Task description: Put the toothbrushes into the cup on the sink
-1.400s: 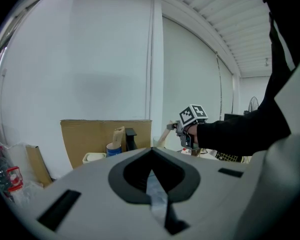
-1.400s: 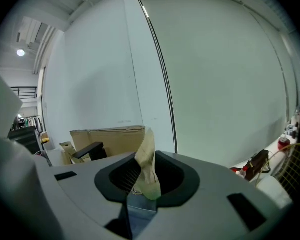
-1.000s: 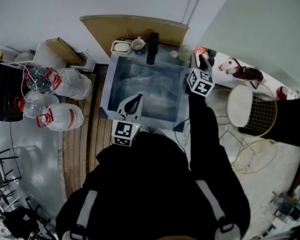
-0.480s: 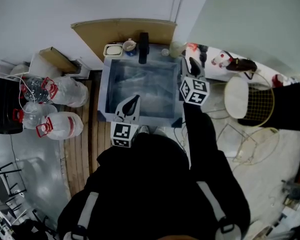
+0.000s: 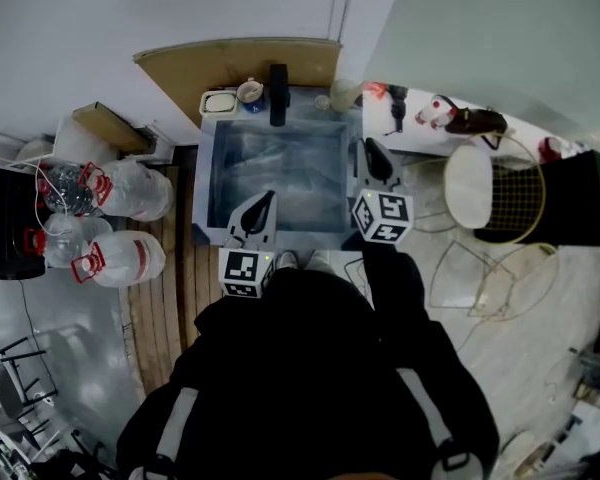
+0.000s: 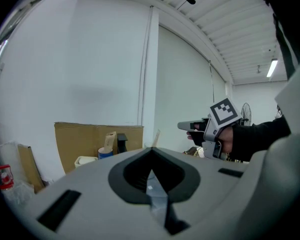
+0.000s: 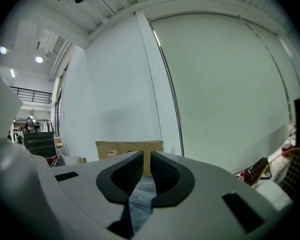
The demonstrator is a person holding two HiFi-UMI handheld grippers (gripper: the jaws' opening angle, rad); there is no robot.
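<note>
Pulling back from the pale cup (image 5: 345,94) at the upper right corner of the sink (image 5: 208,173), the right gripper (image 5: 369,150) is now seen lower in the head view, beside the sink's right rim. Its jaws are closing with nothing between them, so a toothbrush is judged to have been let go into that cup. The left gripper (image 5: 267,198) is held over the sink's lower edge, jaws pressed together and empty. A thin pale stick (image 6: 155,136) rising mid-frame in the left gripper view may be a toothbrush. Counted are two grippers, one sink, one black faucet (image 5: 278,93), one soap dish (image 5: 218,102), two cups including a blue mug (image 5: 250,90), and at least three water bottles (image 5: 135,190) at the left
</note>
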